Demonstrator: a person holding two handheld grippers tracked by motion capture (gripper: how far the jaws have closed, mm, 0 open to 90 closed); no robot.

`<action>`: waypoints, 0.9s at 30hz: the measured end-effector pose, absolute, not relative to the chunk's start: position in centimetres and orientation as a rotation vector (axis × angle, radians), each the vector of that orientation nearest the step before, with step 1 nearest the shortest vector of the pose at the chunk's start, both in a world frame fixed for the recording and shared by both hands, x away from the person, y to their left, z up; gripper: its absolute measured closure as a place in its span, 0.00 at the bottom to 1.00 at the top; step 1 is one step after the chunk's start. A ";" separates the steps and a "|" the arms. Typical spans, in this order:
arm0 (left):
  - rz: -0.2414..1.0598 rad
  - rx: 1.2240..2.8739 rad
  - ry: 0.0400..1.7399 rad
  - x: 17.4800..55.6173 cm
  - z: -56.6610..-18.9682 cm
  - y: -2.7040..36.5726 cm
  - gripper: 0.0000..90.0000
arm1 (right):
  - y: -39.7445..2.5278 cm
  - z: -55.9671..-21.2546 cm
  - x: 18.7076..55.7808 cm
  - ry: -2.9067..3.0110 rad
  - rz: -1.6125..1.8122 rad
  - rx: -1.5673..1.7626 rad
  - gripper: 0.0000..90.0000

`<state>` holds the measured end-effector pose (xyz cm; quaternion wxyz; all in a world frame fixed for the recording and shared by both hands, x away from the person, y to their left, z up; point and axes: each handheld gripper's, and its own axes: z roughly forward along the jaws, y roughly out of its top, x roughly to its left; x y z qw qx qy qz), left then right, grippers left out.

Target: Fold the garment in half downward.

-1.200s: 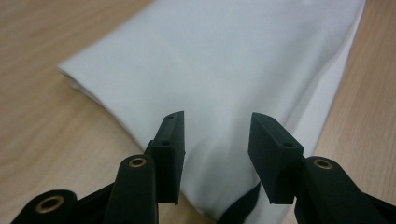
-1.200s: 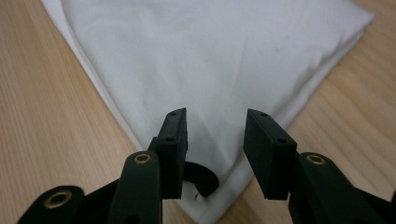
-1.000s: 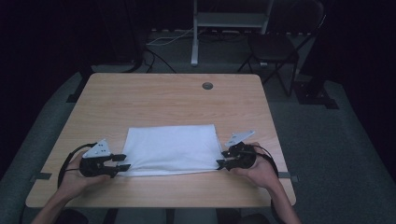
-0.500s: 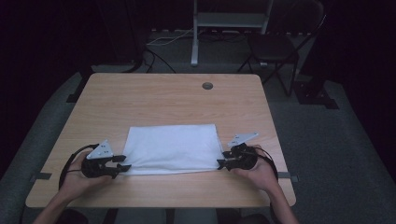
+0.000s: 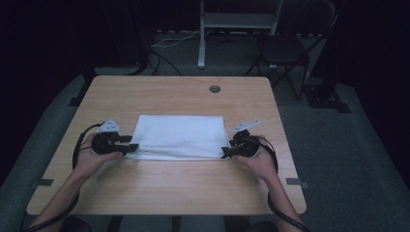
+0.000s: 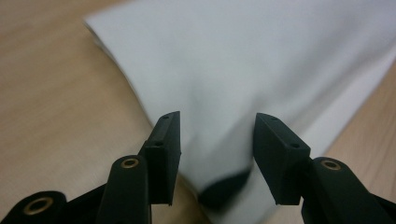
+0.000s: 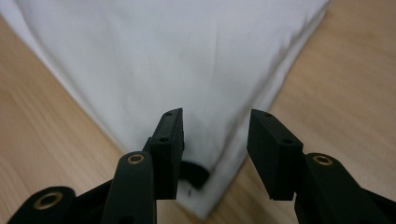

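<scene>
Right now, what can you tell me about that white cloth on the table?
The white cloth looks like smooth, soft fabric, folded into a flat rectangle with layered edges. It lies near the front of the wooden table. The left tool has its open jaws around the near left corner, and the right tool likewise at the near right corner. Both corners look slightly lifted.

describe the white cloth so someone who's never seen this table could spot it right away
Start at the light wooden table in the dark room. On its near half, just ahead of the person's two hands, lies a folded white cloth, a flat rectangle with the left gripper at its near left corner and the right gripper at its near right corner. It is the one white, soft thing on the wood.
</scene>
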<state>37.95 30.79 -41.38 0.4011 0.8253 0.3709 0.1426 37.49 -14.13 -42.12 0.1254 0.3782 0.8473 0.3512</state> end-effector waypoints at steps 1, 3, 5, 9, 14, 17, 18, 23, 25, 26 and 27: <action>0.360 2.073 0.956 38.1 -41.3 30.5 0.55 | -13.9 -42.0 37.5 2.453 1.039 1.106 0.61; 0.359 2.084 0.987 38.2 -41.4 29.7 0.54 | -13.1 -42.0 37.4 2.453 1.039 1.094 0.59; 0.367 2.122 0.982 38.0 -41.8 28.9 0.53 | -12.4 -42.3 37.3 2.473 1.010 1.077 0.58; 0.401 2.171 0.962 36.9 -42.6 28.1 0.53 | -12.3 -42.6 36.6 2.476 0.978 1.057 0.57; 0.442 2.175 0.961 35.7 -43.2 28.4 0.52 | -13.0 -42.8 36.1 2.471 0.954 1.064 0.57; 0.448 2.141 0.968 35.3 -43.6 28.6 0.52 | -13.2 -43.0 36.0 2.462 0.969 1.073 0.57; 0.446 2.140 0.974 35.4 -43.5 28.6 0.52 | -13.3 -43.0 36.0 2.460 0.974 1.080 0.57; 0.451 2.162 0.983 35.9 -43.4 28.4 0.52 | -13.4 -43.2 36.2 2.448 0.994 1.094 0.58; 0.450 2.162 0.986 36.3 -43.4 28.4 0.52 | -13.4 -43.2 36.3 2.439 0.998 1.101 0.58; 0.448 2.157 0.992 36.5 -43.4 28.4 0.52 | -13.4 -43.2 36.4 2.437 0.997 1.109 0.58; 0.448 2.157 0.995 36.7 -43.4 28.5 0.52 | -13.4 -43.2 36.5 2.436 0.994 1.107 0.58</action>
